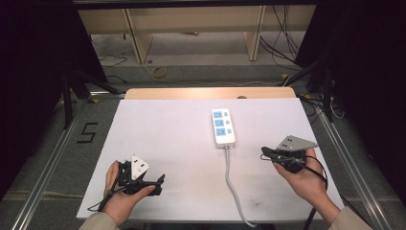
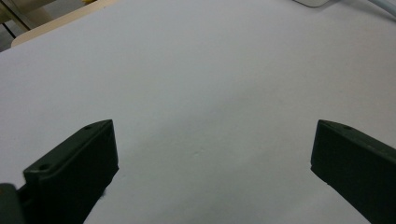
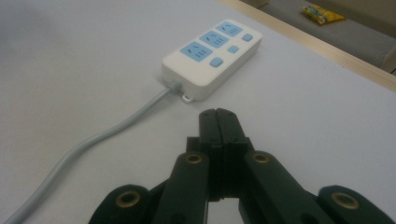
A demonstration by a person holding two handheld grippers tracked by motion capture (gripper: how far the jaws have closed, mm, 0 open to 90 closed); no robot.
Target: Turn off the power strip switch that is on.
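A white power strip (image 1: 224,127) with three blue socket panels lies on the white table (image 1: 167,124), a little right of the middle and toward the far side. Its grey cable (image 1: 233,184) runs from the near end of the strip toward the person and leaves the table at the near edge.

From the high view, the left gripper (image 1: 160,179) rests low at the near left part of the table, held in the left hand (image 1: 122,199), well apart from the strip. The left gripper view adds what the high view cannot: its two black jaws stand wide apart, with only bare white surface between them, so it is released and holds nothing.

The right gripper (image 1: 265,153) is held in the right hand (image 1: 304,179) at the near right, near the strip but not touching it. In the right gripper view (image 3: 218,116) the two jaws are pressed together, clenched on nothing, and point toward the cable end of the strip (image 3: 212,56). This view also shows a small yellow packet (image 3: 322,13) on the floor beyond the table edge.
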